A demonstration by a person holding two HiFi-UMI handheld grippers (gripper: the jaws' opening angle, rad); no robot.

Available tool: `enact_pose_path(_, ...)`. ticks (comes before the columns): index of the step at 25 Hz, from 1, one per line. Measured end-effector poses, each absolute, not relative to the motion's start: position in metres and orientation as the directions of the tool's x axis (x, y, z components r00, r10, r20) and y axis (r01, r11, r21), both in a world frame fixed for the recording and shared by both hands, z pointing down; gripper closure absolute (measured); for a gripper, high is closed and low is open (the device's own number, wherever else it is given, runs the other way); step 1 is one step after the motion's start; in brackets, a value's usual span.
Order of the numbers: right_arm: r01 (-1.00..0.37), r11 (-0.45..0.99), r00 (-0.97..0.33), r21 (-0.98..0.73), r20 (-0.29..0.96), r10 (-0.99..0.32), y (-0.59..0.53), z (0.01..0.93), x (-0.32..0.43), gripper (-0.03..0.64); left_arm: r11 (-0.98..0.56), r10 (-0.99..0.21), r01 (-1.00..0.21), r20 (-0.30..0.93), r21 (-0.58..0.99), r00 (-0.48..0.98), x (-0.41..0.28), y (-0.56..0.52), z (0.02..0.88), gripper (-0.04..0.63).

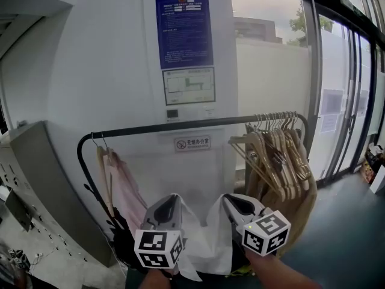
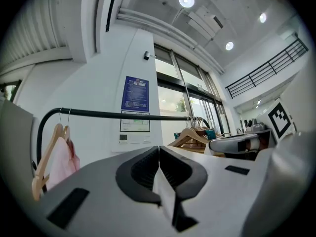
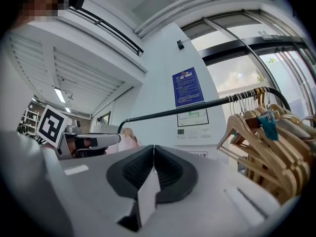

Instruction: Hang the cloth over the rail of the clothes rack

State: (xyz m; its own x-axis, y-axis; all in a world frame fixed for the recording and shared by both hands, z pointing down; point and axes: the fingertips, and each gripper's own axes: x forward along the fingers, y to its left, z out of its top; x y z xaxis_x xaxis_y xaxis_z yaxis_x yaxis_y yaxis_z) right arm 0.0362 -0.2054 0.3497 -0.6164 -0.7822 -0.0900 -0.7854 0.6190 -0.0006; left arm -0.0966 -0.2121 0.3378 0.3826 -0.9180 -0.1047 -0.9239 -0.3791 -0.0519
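Head view: a white wall (image 1: 108, 71) stands behind the black rail (image 1: 180, 126), with glass panels (image 1: 337, 101) to the rail's right. A blue notice (image 1: 184, 31) hangs above the rail and a small Chinese-lettered sign (image 1: 192, 143) just under it. Below the rail, the left gripper (image 1: 171, 199) and right gripper (image 1: 232, 201) are each clamped on the white cloth (image 1: 201, 239).

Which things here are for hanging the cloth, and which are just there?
For the job: cloth, rail, left tongs, right tongs (both pinching the cloth).
Just there: wooden hangers, pink garment, blue notice.
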Motion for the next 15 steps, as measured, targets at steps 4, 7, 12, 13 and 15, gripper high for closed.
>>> enact_pose_path(4, -0.760, 0.646, -0.650, 0.073, -0.105, -0.753, -0.210, 0.307, 0.038, 0.609, -0.362, -0.917, -0.925, -0.137, -0.112, 0.375, -0.084, -0.216, 0.299, 0.584)
enact_pose_path(7, -0.721, 0.686, -0.693, 0.102, -0.126, -0.710, -0.206, 0.262, 0.043, 0.609, -0.369, -0.906, -0.920, -0.171, -0.133, 0.388, -0.066, -0.216, 0.256, 0.584)
enact_pose_path(12, -0.657, 0.735, -0.753, 0.166, -0.177, -0.634, -0.207, 0.182, 0.038, 0.609, -0.346, -0.899, -0.921, -0.217, -0.181, 0.381, -0.056, -0.223, 0.178, 0.584)
enact_pose_path(13, -0.647, 0.742, -0.762, 0.177, -0.181, -0.622, -0.210, 0.167, 0.038, 0.609, -0.341, -0.899, -0.921, -0.223, -0.186, 0.378, -0.055, -0.227, 0.162, 0.584)
enact_pose_path(15, -0.631, 0.752, -0.776, 0.192, -0.189, -0.602, -0.215, 0.134, 0.036, 0.609, -0.327, -0.898, -0.923, -0.237, -0.202, 0.370, -0.053, -0.232, 0.127, 0.584)
